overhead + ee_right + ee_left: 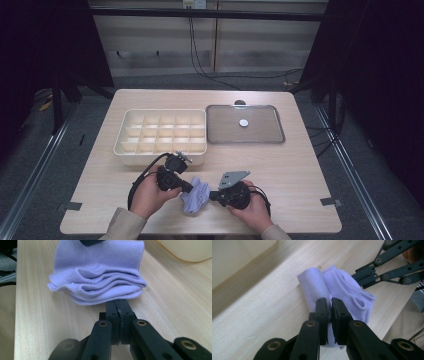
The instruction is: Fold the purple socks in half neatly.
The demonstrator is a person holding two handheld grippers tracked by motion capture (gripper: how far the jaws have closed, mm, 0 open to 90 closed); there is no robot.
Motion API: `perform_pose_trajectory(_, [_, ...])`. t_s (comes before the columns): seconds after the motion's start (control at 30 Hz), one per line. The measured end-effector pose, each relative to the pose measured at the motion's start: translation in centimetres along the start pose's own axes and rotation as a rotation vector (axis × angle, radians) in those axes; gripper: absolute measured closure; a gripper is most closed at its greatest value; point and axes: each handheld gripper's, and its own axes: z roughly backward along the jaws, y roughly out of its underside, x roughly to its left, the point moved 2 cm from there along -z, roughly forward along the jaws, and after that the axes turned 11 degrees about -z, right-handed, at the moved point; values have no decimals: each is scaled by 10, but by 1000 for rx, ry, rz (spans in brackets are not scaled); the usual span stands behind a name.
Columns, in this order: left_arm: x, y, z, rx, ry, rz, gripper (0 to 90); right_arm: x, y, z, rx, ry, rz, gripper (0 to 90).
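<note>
Folded lilac knit sock (196, 196) on pale wooden table (295, 170), left tool (189, 187) at its 10 o'clock, right tool (214, 195) at 3 o'clock, both clamped on its fabric.

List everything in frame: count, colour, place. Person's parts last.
sock: 1, lavender, folded, near table edge between the two grippers
divided box: 1, cream, many compartments, mid-table left
tray: 1, clear grey, right of the box, small white disc on it
table: 1, light wood
left gripper: 1, black, jaws closed on the sock's left side
right gripper: 1, black, jaws closed at the sock's right edge
hands: 2, beige sleeves, bottom edge
</note>
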Motion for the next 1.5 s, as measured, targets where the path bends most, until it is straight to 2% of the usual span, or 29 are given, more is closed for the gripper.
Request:
perform_pose_trajectory(0.13, [0,0,2,-12,1,6,840,1,0,-1,2,-6,-5,891])
perform_pose_trajectory(0.73, [-10,-8,-1,-7,26,-43,843,4,-2,-5,-2,-18,-3,894])
perform_pose_trajectory(0.97, [-14,-11,0,-17,37,-44,845,4,-2,-5,0,-15,-5,893])
perform_pose_trajectory(1.17, [-17,-12,-6,-11,46,-68,845,5,-2,-5,1,-15,-12,892])
perform_pose_trajectory(1.43, [-21,-12,-18,3,58,-77,844,5,-2,-5,8,-12,-8,890])
perform_pose_trajectory(1.5, [-22,-12,-21,-5,63,-64,844,4,-2,-5,8,-6,-6,889])
